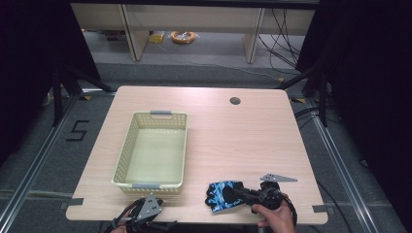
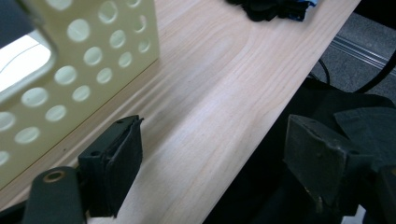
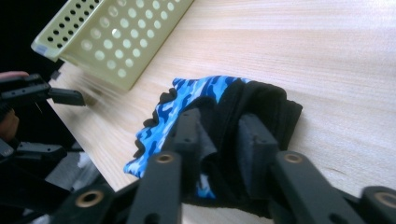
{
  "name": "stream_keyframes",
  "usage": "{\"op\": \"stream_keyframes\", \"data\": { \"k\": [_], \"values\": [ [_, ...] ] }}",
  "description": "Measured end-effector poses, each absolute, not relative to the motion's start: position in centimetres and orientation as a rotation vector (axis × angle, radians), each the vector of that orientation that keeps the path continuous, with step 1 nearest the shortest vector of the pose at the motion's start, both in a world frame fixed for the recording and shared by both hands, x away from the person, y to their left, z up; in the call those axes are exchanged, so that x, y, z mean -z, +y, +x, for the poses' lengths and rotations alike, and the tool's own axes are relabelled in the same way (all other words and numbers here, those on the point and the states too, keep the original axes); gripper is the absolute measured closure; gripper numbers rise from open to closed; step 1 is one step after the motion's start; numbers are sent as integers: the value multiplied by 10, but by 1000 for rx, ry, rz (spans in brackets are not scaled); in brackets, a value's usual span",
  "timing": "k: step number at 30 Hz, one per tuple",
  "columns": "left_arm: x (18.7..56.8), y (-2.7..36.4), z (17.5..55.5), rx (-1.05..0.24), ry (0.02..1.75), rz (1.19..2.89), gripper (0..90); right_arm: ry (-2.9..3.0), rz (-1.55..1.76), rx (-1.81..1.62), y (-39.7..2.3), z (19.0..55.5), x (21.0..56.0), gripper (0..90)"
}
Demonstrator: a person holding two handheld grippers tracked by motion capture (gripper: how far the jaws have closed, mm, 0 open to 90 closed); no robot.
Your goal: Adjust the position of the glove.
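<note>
A blue camouflage and black glove [image 1: 222,194] lies flat near the table's front edge, right of a pale yellow perforated basket [image 1: 160,115]. My right gripper [image 1: 238,192] points left onto the glove. In the right gripper view its jaws [image 3: 224,130] stand a little apart astride the black cuff of the glove [image 3: 196,93], with a fold of fabric between the pads and no clear squeeze. My left gripper [image 1: 160,216] sits at the front edge by the basket's near corner. Its jaws [image 2: 212,144] are wide open with only bare table between them.
The basket [image 2: 93,60] is empty and stands on the left half of the wooden table [image 1: 243,141]. A round cable hole [image 1: 235,101] is at the back right. In the left gripper view the glove [image 2: 271,7] lies ahead along the front edge. Dark curtains flank both sides.
</note>
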State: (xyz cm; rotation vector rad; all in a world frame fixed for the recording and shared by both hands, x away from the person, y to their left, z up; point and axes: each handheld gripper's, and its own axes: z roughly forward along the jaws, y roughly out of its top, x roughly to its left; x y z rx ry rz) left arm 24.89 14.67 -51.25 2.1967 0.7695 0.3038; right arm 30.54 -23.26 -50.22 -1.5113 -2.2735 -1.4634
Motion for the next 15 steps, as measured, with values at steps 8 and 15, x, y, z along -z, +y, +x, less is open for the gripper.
{"op": "stream_keyframes", "data": {
  "k": [8,15],
  "values": [
    [509,135,249,-306,731,2191,248,-2421,-1587,1456,-248,304,478,585],
    [507,105,255,-299,644,2222,302,-2416,-1680,1367,-266,311,488,591]
  ]
}}
